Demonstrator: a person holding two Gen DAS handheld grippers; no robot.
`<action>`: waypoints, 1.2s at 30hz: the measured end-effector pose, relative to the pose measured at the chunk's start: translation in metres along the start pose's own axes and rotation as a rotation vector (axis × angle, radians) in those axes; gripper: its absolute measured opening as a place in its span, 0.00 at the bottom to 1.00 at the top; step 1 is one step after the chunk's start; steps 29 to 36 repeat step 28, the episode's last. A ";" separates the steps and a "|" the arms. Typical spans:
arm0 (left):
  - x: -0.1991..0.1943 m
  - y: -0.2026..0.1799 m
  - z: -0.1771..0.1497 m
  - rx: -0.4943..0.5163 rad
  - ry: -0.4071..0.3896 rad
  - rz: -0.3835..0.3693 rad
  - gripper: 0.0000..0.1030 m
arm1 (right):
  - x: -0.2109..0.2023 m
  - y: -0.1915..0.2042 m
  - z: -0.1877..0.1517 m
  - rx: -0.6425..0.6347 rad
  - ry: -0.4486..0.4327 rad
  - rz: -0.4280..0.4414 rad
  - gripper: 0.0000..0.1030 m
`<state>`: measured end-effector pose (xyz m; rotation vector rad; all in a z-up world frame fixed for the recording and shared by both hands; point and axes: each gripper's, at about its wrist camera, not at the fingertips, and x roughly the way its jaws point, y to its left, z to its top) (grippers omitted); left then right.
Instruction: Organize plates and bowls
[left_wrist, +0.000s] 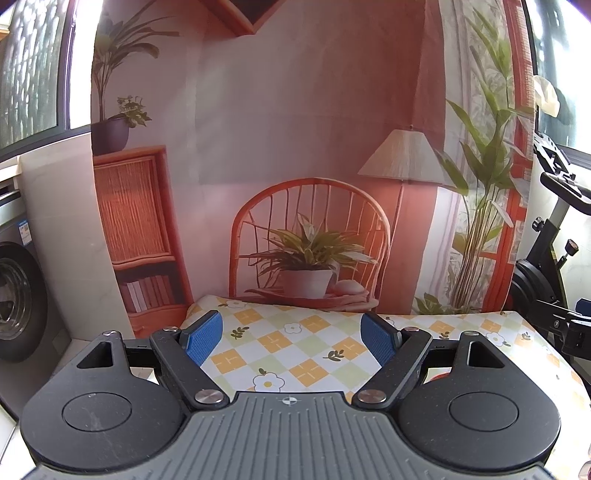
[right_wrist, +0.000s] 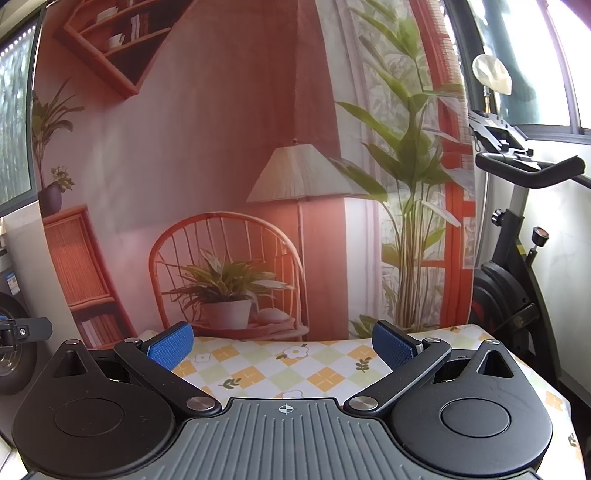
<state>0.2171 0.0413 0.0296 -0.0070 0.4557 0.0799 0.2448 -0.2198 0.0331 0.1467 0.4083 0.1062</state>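
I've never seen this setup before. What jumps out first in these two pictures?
A big printed backdrop of a pink room with a wicker chair and lamp fills the far side. Below it lies a checked, flowered tablecloth. Up close, the left gripper and right gripper both hang open over it, blue-padded and empty; no dishes show.

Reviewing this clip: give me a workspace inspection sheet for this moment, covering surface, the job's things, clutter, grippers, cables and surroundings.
Surface: table under a checked floral tablecloth, yellow, green and white squares; the visible part is bare.
Job's things: nothing seen; no plate or bowl clearly shows in either wrist view.
Clutter: nothing seen on the visible cloth.
Grippers: left gripper open, empty, blue pads wide apart above the cloth; right gripper open, empty, likewise.
Cables: nothing seen.
Surroundings: printed backdrop of a room scene hangs behind the table; exercise bike to the right; washing machine to the left; windows on both sides.
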 end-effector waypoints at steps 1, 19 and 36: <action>0.000 -0.001 0.000 0.001 0.001 -0.001 0.81 | 0.000 0.000 0.000 -0.001 0.001 0.000 1.00; 0.008 -0.002 0.003 0.015 0.020 -0.011 0.81 | 0.004 -0.009 -0.004 0.019 0.006 -0.009 1.00; 0.014 -0.003 0.004 0.022 0.033 -0.016 0.81 | 0.006 -0.011 -0.005 0.027 0.010 -0.011 1.00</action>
